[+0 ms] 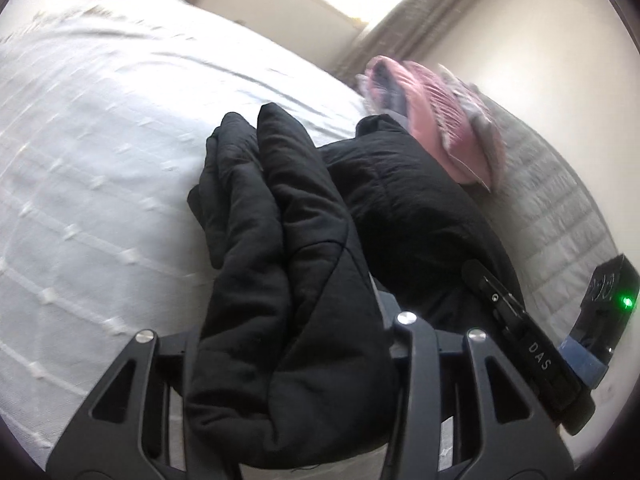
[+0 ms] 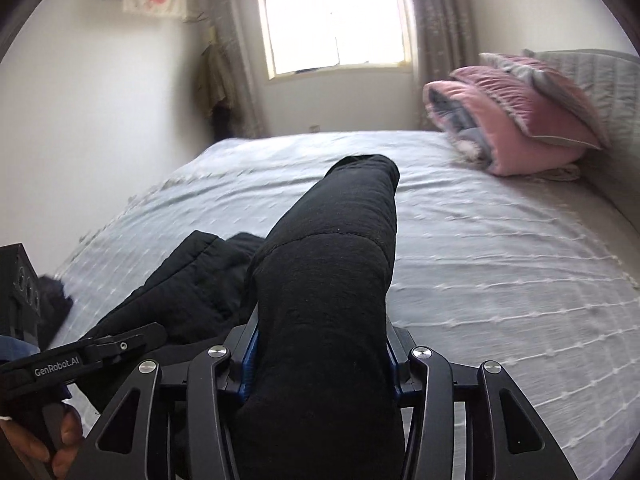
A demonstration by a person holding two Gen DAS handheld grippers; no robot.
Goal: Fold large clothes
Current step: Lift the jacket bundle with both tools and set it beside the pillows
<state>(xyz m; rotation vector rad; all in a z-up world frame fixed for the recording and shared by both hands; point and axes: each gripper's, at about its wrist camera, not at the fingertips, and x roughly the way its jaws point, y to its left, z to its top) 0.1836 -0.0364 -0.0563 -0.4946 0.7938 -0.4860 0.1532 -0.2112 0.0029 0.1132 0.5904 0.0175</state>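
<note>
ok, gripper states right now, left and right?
Left gripper: closed on a thick bunch of the black jacket.
Right gripper: closed on another padded part of the same jacket, lifted over the bed.

The bedspread (image 2: pixel 500 248) lay bare across most of the bed, open from the coat (image 2: pixel 332 280) to the far edge under the window (image 2: pixel 336 20). At the head, a pink quilt (image 2: pixel 516 128) and pillow (image 2: pixel 548 80) were piled against the headboard (image 2: pixel 600 76), blocking that corner. The coat's bulk (image 1: pixel 280 280) filled the near middle, with clear sheet to its left.
</note>
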